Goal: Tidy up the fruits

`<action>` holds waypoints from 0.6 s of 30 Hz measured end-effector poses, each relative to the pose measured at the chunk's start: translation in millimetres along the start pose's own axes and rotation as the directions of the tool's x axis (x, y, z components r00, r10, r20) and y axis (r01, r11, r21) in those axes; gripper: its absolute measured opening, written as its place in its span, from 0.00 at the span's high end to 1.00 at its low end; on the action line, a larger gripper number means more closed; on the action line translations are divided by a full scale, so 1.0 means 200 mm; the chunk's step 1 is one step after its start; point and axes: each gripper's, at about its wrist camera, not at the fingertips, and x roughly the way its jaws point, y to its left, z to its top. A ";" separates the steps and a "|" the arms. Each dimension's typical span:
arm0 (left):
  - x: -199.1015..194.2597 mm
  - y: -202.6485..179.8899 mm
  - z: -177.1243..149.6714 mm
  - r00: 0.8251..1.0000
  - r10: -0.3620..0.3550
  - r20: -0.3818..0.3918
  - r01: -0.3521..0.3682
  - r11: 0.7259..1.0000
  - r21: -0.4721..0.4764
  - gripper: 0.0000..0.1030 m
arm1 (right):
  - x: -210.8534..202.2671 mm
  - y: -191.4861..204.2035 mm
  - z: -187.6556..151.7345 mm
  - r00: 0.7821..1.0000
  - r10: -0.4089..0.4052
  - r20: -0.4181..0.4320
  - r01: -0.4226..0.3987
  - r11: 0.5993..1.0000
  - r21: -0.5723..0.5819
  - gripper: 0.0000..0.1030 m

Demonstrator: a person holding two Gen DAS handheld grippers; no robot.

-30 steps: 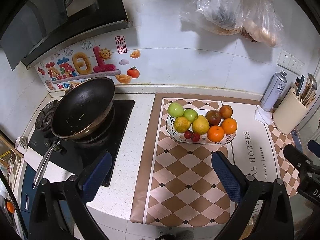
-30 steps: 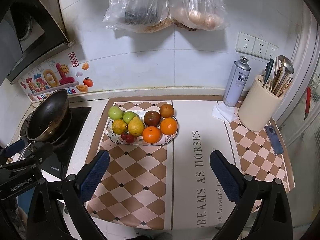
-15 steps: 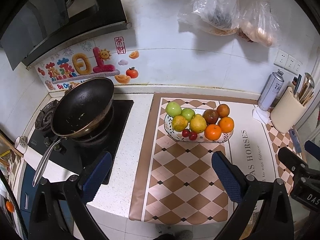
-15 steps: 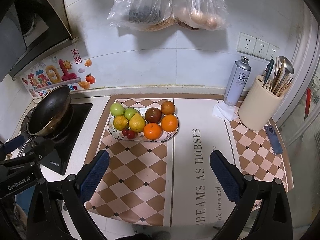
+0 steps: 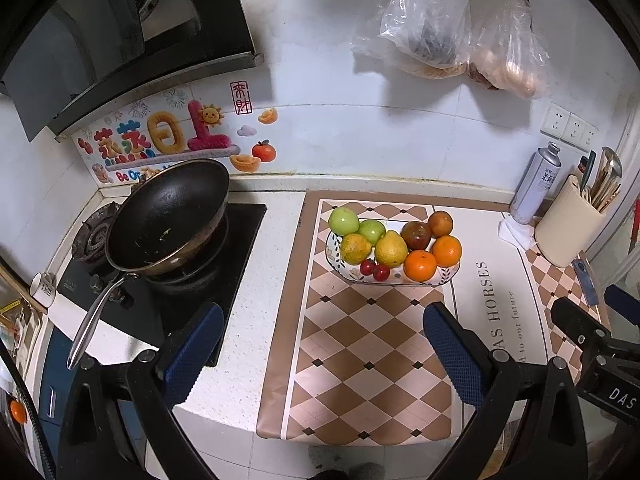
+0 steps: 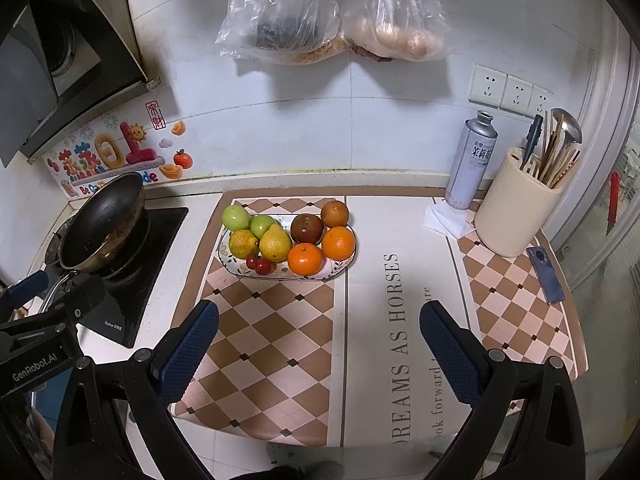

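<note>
An oval patterned plate [image 5: 450,274] [image 6: 340,268] stands on the checked counter mat and holds all the fruit: two green apples [image 5: 343,220] [image 6: 235,217], a yellow pear [image 5: 391,249] [image 6: 275,243], a yellow-green citrus [image 5: 355,248], a dark red apple [image 5: 416,234] [image 6: 306,228], oranges [image 5: 419,265] [image 6: 305,258] and two cherries [image 5: 374,270] [image 6: 259,264]. My left gripper [image 5: 320,356] is open and empty, held back above the counter's front edge. My right gripper [image 6: 320,354] is open and empty, also well short of the plate.
A black wok [image 5: 168,216] sits on the stove at left. A spray can [image 6: 471,160], a cream utensil holder [image 6: 516,208], a folded tissue [image 6: 444,220] and a phone [image 6: 545,274] are at right. Plastic bags [image 6: 332,12] hang on the wall above.
Both grippers have drawn back and up from the counter, so the plate looks smaller and farther away. Nothing on the counter has moved.
</note>
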 end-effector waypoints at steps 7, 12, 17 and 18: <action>-0.01 -0.02 -0.02 1.000 0.001 0.001 -0.001 1.000 0.006 0.00 | -0.03 -0.02 -0.01 1.000 0.004 -0.004 -0.004 1.000 -0.004 0.01; -0.02 -0.03 -0.04 1.000 0.002 0.006 -0.002 1.000 0.005 0.01 | -0.02 -0.02 -0.02 1.000 0.003 -0.005 -0.003 1.000 -0.003 0.01; -0.03 -0.03 -0.04 1.000 0.001 0.006 -0.001 1.000 0.007 0.00 | -0.03 -0.03 -0.02 1.000 0.002 -0.005 -0.002 1.000 -0.004 0.01; -0.03 -0.04 -0.04 1.000 0.001 0.006 -0.001 1.000 0.009 0.00 | -0.03 -0.03 -0.02 1.000 0.003 -0.005 -0.003 1.000 -0.004 0.01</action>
